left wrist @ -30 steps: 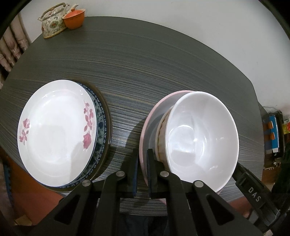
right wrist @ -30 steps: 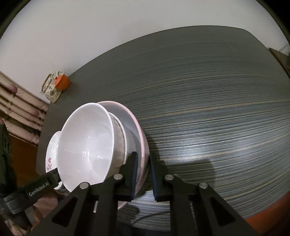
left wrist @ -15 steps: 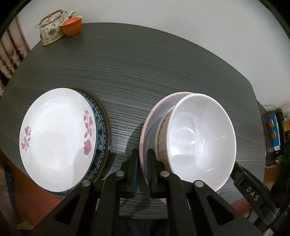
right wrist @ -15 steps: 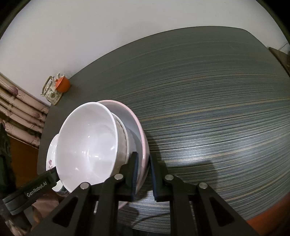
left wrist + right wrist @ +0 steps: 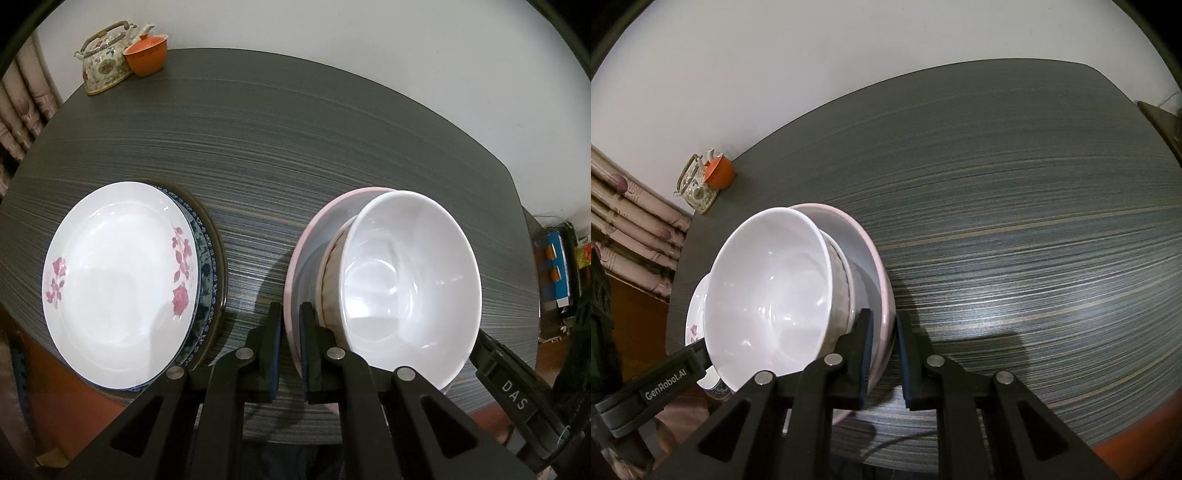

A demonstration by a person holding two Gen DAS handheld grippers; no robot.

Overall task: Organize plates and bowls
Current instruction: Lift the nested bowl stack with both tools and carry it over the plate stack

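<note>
A pink plate (image 5: 312,236) carries a white bowl (image 5: 410,284) nested in a beige-sided bowl (image 5: 330,269). My left gripper (image 5: 290,325) is shut on the plate's left rim. My right gripper (image 5: 884,332) is shut on the same pink plate (image 5: 864,236) at its right rim, with the white bowl (image 5: 768,291) to its left. Both hold the stack tilted above the table. A white rose-patterned plate (image 5: 114,280) lies on a blue-patterned plate (image 5: 205,266) at the left on the table; its edge shows in the right wrist view (image 5: 694,317).
The dark striped table (image 5: 295,129) stretches behind the stack. A floral teapot (image 5: 105,61) and an orange cup (image 5: 146,59) stand at the far left corner. A white wall runs behind. Curtains (image 5: 635,221) hang at the left.
The view of the table has shifted: the teapot and the rose plate have slid down in the left view. The plate stack stays gripped between both grippers.
</note>
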